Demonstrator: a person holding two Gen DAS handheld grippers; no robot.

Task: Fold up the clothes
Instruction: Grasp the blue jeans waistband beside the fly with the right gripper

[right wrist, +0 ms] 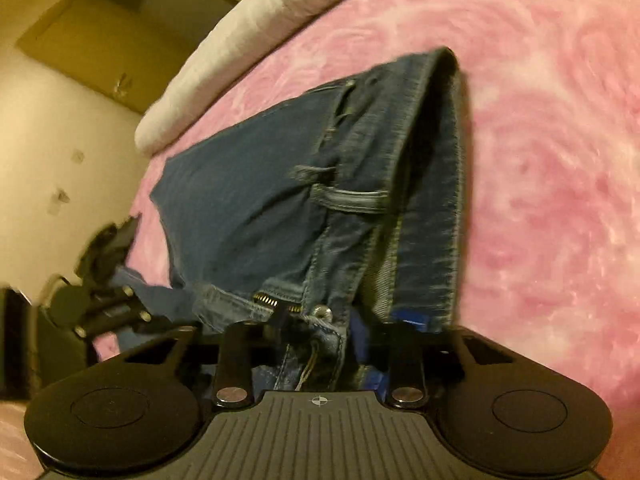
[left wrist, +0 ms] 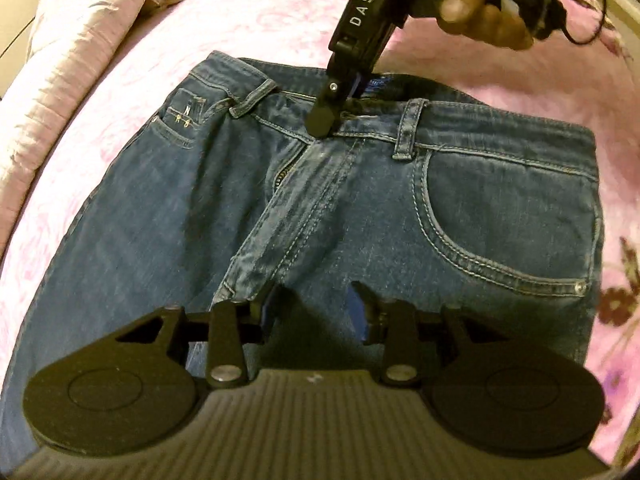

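The right gripper points steeply down, fingers closed together, hand gripping its handle; the left gripper is spread apart.

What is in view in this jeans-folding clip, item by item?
jeans: one, blue denim, flat on the bedspread, fly unzipped
bedspread: one, pink patterned, under the jeans
quilt: one, pale pink, along the bed's far edge
box: one, brown cardboard, against the wall
right tongs: black, shut on the jeans' waistband at the button
left tongs: black, open, over the crotch
hand: one, holding the right tongs
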